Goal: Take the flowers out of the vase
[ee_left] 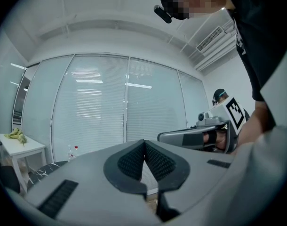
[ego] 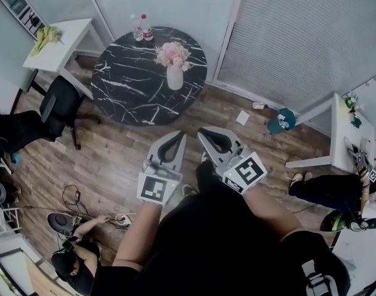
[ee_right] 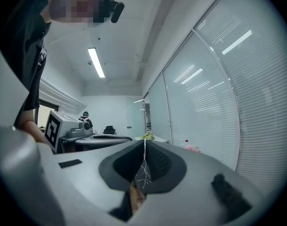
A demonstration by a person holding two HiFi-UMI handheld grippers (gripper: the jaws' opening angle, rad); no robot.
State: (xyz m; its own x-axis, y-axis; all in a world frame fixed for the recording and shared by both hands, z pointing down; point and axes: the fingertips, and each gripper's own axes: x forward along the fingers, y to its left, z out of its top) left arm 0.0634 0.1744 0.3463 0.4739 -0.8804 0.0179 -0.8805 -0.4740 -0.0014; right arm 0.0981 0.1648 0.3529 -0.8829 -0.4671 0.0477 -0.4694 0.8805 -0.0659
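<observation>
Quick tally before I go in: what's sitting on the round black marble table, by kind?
Bottles: 2
Vase: 1
Bunch of pink flowers: 1
Total: 4

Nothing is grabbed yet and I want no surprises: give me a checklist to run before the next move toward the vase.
1. Flowers in the vase, vase upright on the table: ok.
2. Left tool open for a grasp: not ok, jaws together, empty.
3. Right tool open: not ok, jaws together, empty.
4. Both within reach of the vase: not ok, they are over the floor, short of the table.
5. Bottles apart from the vase: ok.
</observation>
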